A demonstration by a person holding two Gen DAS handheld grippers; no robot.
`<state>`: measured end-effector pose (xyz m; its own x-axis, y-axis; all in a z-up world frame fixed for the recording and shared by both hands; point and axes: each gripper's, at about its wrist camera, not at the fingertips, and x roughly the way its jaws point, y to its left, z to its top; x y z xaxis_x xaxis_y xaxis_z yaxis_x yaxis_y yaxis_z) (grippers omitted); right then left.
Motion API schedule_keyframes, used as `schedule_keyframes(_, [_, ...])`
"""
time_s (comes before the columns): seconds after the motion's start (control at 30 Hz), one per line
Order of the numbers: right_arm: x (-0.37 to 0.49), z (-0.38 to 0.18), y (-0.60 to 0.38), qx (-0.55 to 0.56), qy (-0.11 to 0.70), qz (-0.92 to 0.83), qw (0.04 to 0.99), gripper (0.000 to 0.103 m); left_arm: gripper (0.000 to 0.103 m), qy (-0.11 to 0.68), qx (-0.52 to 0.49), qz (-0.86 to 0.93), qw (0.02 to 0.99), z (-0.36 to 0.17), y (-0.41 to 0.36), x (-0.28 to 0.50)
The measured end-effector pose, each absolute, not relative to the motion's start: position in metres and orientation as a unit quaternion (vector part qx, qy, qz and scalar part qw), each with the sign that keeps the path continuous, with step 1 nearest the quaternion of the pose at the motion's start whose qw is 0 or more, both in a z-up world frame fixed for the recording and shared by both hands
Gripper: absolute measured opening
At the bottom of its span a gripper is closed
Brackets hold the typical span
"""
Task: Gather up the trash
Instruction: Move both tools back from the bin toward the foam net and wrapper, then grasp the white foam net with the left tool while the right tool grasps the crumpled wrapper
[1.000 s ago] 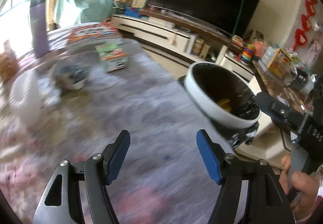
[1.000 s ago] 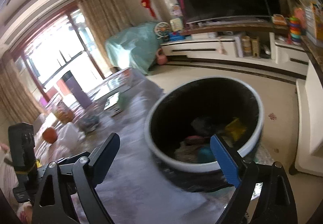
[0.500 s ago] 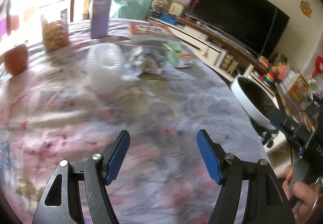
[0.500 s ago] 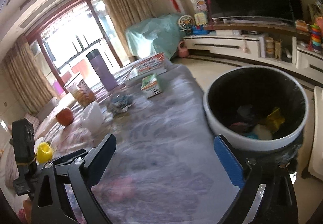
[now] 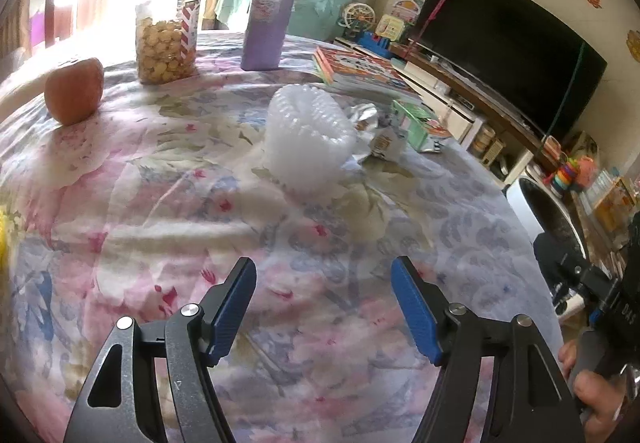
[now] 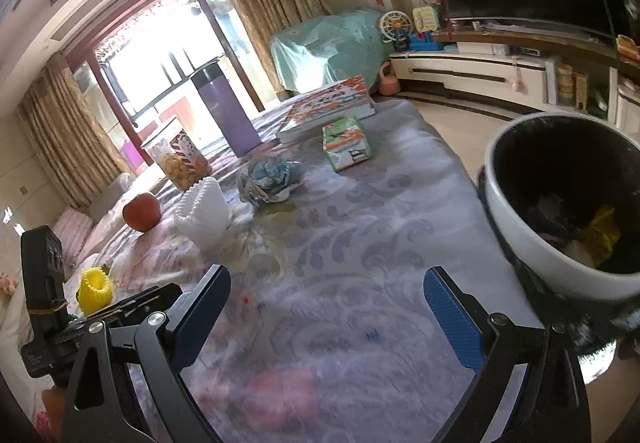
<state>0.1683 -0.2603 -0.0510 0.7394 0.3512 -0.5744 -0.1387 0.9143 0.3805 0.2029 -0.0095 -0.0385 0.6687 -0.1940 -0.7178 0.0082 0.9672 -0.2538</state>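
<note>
So both tools empty, jaws spread: left gripper [image 5: 323, 295] and right gripper [image 6: 326, 297] hover over the flowered tablecloth [image 5: 160, 211], likely lining up a grab. Trash beyond: one white plastic cup stack [image 5: 308, 141], one crumpled wrapper [image 6: 266, 181]. One bin [image 6: 560, 211] beside the table edge, handy for drops.

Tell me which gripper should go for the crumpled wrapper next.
Left, probably. The left gripper is open and faces the crumpled wrapper beyond the white foam cup. The right gripper, also open, sits beside the trash bin.
</note>
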Motion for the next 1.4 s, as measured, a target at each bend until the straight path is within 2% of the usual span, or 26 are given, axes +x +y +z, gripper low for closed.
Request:
schedule_keyframes(0.27, [0.21,-0.054,-0.241,0.155,0.349,0.169,0.909,0.097,0.073,0.409,-0.122,-0.055,0.903,-0.044,-0.003,0.233])
schedule_keyframes(0.47, [0.242,-0.059,-0.226,0.158,0.361,0.185,0.9,0.084,0.074,0.413,-0.122,-0.046,0.901,-0.051,-0.001,0.264])
schedule_keyframes(0.63, [0.267,-0.065,-0.212,0.16,0.369,0.194,0.894,0.082,0.073,0.398,-0.133,-0.03,0.907,-0.052,0.008,0.284])
schedule_keyframes(0.8, [0.291,-0.075,-0.2,0.168,0.38,0.198,0.888,0.079,0.068,0.38,-0.127,-0.022,0.916,-0.057,0.018,0.299])
schedule_keyframes(0.87, [0.3,-0.079,-0.195,0.167,0.385,0.198,0.886,0.073,0.051,0.381,-0.131,-0.03,0.914,-0.063,0.021,0.304])
schedule_keyframes(0.9, [0.303,-0.08,-0.193,0.167,0.387,0.198,0.885,0.071,0.045,0.386,-0.139,-0.036,0.911,-0.066,0.024,0.306])
schedule_keyframes(0.93, [0.306,-0.082,-0.191,0.168,0.389,0.199,0.884,0.064,0.031,0.39,-0.143,-0.039,0.909,-0.069,0.026,0.309])
schedule_keyframes(1.1, [0.312,-0.085,-0.185,0.169,0.397,0.203,0.879,0.023,0.025,0.389,-0.152,-0.047,0.907,-0.073,0.029,0.313])
schedule_keyframes(1.13, [0.312,-0.085,-0.185,0.17,0.396,0.205,0.879,0.011,0.023,0.389,-0.151,-0.048,0.907,-0.073,0.029,0.313])
schedule_keyframes(1.27, [0.305,-0.084,-0.186,0.171,0.394,0.206,0.879,0.003,0.021,0.381,-0.148,-0.047,0.911,-0.072,0.029,0.309])
schedule_keyframes(1.4, [0.291,-0.08,-0.189,0.167,0.388,0.209,0.882,0.002,0.02,0.379,-0.142,-0.047,0.913,-0.068,0.027,0.294])
